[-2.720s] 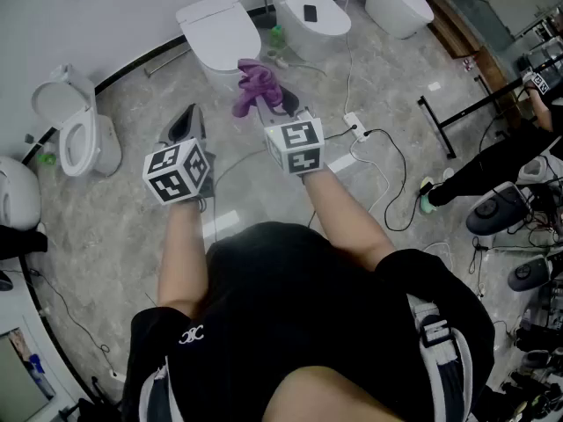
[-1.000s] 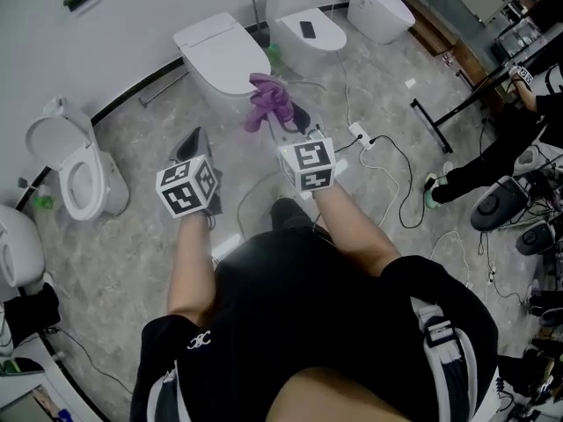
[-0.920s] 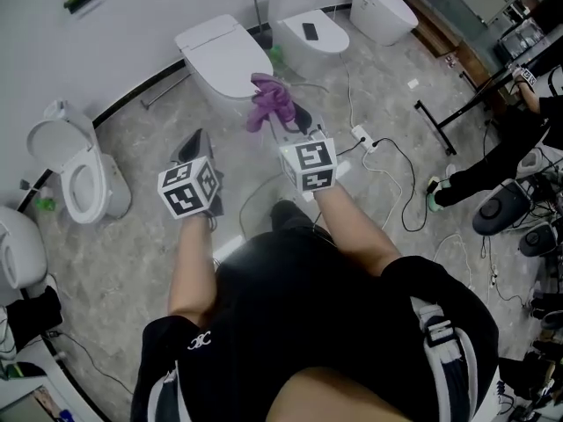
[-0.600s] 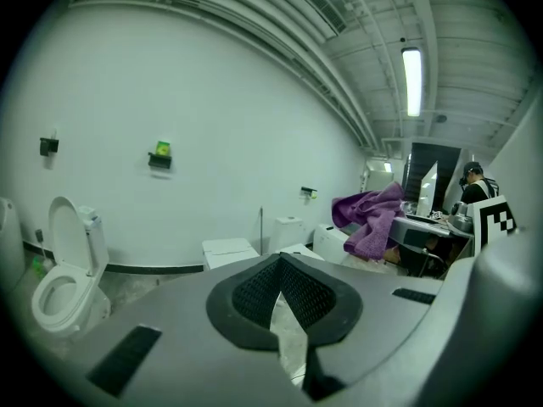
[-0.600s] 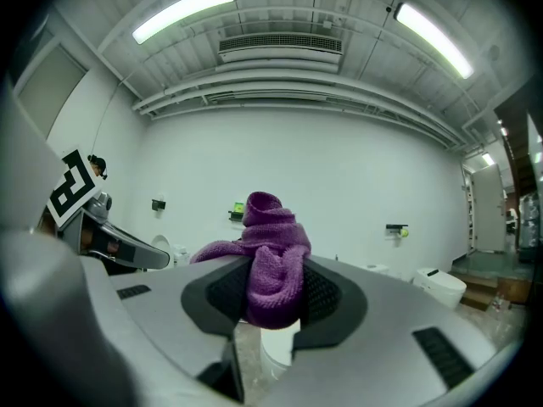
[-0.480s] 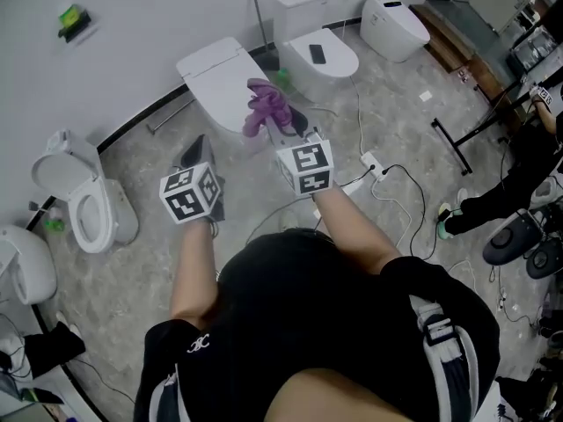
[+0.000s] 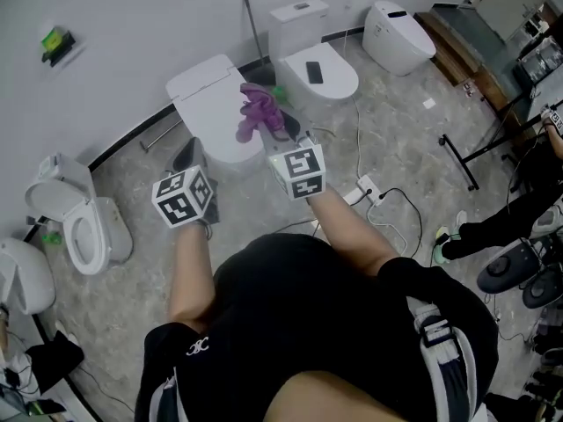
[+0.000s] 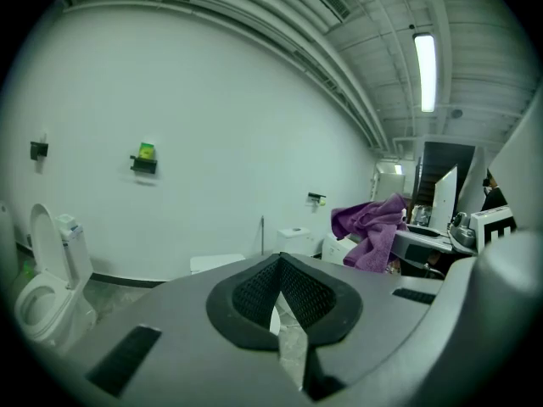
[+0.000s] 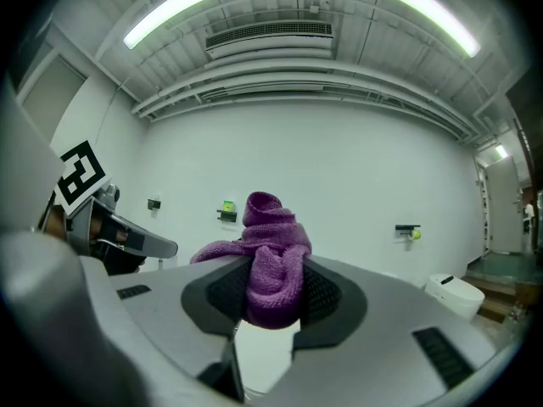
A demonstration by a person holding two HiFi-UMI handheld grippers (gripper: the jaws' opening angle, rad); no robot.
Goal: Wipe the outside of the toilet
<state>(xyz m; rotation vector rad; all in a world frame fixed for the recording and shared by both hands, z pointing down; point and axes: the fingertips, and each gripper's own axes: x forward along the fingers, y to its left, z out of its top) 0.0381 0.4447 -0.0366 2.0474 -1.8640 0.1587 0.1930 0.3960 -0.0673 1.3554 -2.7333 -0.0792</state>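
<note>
A white toilet with its lid down (image 7: pixel 209 104) stands against the wall ahead of me. My right gripper (image 7: pixel 283 132) is shut on a bunched purple cloth (image 7: pixel 257 112), which hangs in front of that lid's near right edge. In the right gripper view the purple cloth (image 9: pixel 271 270) bulges up between the pads. My left gripper (image 7: pixel 187 154) is shut with nothing in it, held left of the cloth near the bowl's front. Its pads (image 8: pixel 254 291) meet, and the purple cloth (image 8: pixel 372 227) shows at the right.
A second toilet (image 7: pixel 318 67) with a dark phone on its lid stands to the right, a third (image 7: pixel 400 26) farther right. An open toilet (image 7: pixel 75 231) is at the left. A power strip and cables (image 7: pixel 369 192) lie on the floor. A person (image 7: pixel 519 209) stands at far right.
The closed-lid toilet has come closer in the head view. Both grippers now reach its front, the right one still holding the purple cloth, the left one still shut.
</note>
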